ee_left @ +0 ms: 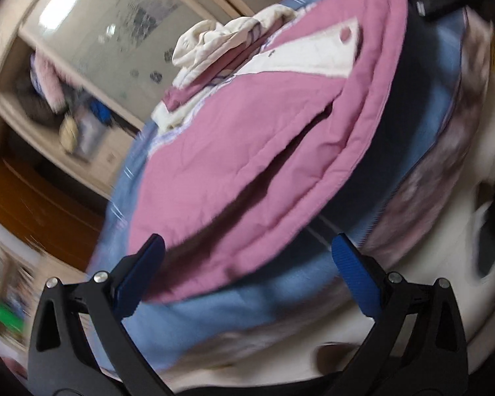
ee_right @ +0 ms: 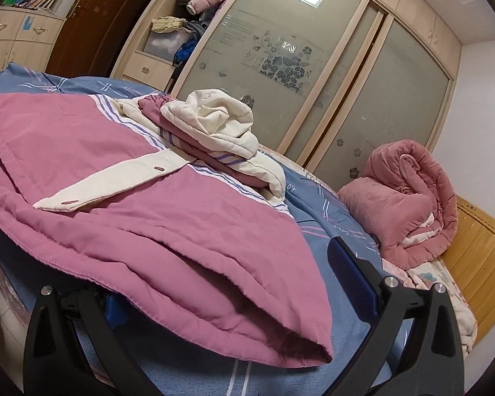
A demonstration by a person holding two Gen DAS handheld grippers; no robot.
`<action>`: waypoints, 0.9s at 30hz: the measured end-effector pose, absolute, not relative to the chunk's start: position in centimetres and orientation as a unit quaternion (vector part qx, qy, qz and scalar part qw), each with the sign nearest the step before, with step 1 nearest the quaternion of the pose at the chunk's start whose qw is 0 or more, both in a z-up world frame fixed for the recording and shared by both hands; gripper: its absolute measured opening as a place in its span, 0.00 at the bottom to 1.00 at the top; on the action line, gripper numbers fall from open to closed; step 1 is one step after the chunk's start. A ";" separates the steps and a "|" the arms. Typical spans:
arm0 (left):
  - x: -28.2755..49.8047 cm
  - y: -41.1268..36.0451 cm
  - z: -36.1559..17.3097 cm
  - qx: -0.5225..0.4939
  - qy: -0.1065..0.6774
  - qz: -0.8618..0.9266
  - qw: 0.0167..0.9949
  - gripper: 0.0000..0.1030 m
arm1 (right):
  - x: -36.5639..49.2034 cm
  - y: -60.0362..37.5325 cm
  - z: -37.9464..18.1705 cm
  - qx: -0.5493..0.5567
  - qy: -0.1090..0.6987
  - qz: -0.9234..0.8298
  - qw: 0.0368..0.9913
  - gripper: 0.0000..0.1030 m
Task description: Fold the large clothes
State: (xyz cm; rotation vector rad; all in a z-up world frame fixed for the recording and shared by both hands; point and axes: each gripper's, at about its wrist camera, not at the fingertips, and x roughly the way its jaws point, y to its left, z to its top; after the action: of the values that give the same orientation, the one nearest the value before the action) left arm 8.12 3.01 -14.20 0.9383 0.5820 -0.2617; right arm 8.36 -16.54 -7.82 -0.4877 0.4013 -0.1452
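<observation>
Jacket (ee_right: 122,198) first: it is a big pink padded one with a cream placket and a cream hood (ee_right: 214,122) bunched at the far end, and it lies spread across the bed (ee_right: 330,217), on the blue sheet. Its hem edge faces me, with the layers gaping a little at the near corner. A rolled pink quilt (ee_right: 409,198) sits well apart on the right of the bed, and wardrobe doors (ee_right: 313,66) stand behind.

My read is that I am at the reach-in step, lining up both tools on the near hem before a fold. Nothing is lifted yet.

Left gripper (ee_left: 247,264): jaws spread wide, and the hem's near edge lies between and just beyond the blue pads (ee_left: 349,264). This view is blurred, so I cannot tell whether a pad touches cloth.

Right gripper (ee_right: 241,283): also spread. The hem corner (ee_right: 307,346) overhangs the gap between the jaws and covers most of the left pad; the right pad (ee_right: 349,274) stands clear beside it, over the sheet.

Next, I judge, each tool needs to slide under the full stack of layers at its corner and close on both, not just the top skin, or the lining will trail when lifted. The padding looks thick, so a deep bite seems wise.
</observation>
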 end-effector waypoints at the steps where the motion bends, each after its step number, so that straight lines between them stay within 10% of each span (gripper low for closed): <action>1: 8.2 2.7 -14.5 0.465 0.258 -0.116 0.839 0.98 | 8.3 -16.6 -7.9 -0.240 0.196 -0.072 0.948 0.99; 10: 10.5 1.1 -15.1 0.502 0.158 -0.052 0.849 0.98 | 7.8 -16.2 -8.3 -0.266 0.181 -0.085 0.943 0.99; 27: 17.3 7.2 -11.3 0.178 0.285 -0.099 0.937 0.98 | 9.7 -17.4 -10.3 -0.245 0.243 -0.109 0.932 0.96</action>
State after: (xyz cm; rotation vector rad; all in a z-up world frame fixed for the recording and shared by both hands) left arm 17.32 7.24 -11.30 0.3629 0.5822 -0.2021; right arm 9.73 -17.37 -10.33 -0.5005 0.4970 -0.2239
